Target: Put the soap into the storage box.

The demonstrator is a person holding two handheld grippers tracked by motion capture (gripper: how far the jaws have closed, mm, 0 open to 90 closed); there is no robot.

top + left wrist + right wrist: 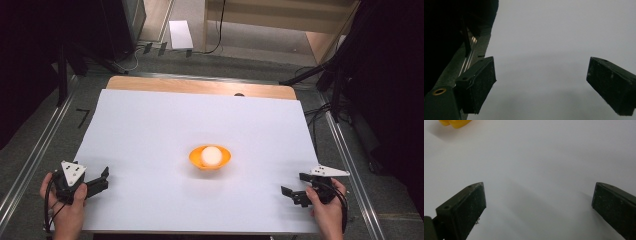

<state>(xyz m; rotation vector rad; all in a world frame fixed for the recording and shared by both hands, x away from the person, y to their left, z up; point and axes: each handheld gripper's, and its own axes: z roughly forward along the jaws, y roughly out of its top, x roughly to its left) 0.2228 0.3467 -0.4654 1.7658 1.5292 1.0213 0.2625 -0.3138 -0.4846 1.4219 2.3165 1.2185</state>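
Both of my grippers, left gripper [102, 180] and right gripper [294, 188], rest jaws spread and empty near the white sheet's [150, 125] front corners, so I should approach the white ball [211, 155] in the orange bowl [198, 161] at centre slowly, closing gently.

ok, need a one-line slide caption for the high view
Both open grippers, left and right, rest at the white sheet's near corners; a white ball sits in an orange bowl between them.

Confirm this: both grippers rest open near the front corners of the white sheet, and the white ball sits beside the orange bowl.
Not beside it. The high view shows the white ball sitting inside the orange bowl. The rest holds: left gripper and right gripper are open near the front corners of the white sheet.
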